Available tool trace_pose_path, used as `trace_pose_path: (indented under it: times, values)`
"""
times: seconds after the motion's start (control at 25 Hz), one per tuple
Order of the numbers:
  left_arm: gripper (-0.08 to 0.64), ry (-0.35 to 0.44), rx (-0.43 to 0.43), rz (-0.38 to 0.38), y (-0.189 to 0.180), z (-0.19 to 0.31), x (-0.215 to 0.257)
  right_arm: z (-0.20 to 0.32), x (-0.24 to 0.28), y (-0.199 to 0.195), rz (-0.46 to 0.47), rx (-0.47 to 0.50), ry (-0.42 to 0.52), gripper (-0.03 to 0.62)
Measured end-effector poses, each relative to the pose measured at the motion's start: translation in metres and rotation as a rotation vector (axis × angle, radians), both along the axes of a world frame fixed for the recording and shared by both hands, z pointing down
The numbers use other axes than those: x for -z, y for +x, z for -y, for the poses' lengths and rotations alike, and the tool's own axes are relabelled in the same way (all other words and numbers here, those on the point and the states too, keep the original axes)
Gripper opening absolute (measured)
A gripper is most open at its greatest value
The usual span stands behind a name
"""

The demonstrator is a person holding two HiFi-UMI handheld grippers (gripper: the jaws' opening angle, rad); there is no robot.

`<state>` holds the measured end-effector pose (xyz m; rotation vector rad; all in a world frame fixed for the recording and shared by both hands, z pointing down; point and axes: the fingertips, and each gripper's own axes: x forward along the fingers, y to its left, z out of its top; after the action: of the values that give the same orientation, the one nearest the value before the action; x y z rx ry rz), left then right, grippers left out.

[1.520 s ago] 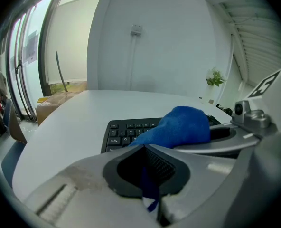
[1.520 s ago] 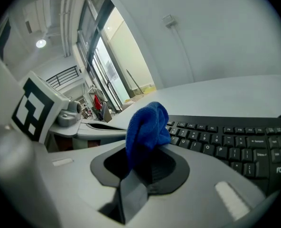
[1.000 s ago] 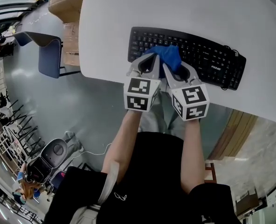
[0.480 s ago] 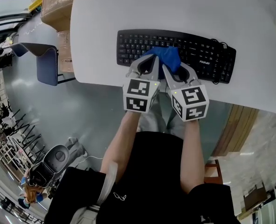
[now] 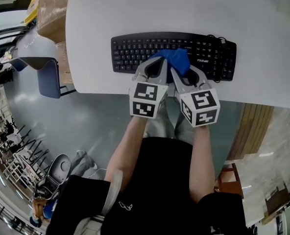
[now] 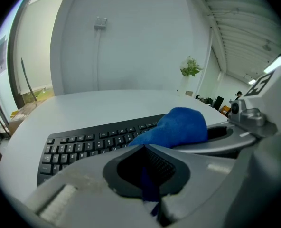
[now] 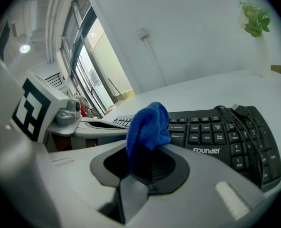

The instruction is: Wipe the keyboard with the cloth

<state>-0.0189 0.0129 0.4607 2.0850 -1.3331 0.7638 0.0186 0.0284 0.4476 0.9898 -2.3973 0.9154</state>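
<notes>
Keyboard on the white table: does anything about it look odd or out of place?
Yes: on the black keyboard, its own cable lies looped over the keys at the right end, plug included. The bunched blue cloth looks normal.

The left gripper and the right gripper are alike: light grey moulded plastic shells with smooth curved fingers, a matt black ribbed pad set in an oval recess, and a silver bolt head on the side. At the 6 o'clock end of each in the head view sits a white cube printed with bold black square markers. The person wears a black top with a small white emblem at 7 o'clock and a pale grey strap beside it, and the forearms are unsleeved.
</notes>
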Motion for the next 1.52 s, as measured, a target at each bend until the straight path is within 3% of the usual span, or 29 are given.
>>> trace_pose_path:
  times: [1.52]
  values:
    - [-0.004,0.02,-0.264,-0.057,0.164,0.017,0.004,0.011,0.009,0.156,-0.059,-0.248,0.0,0.092]
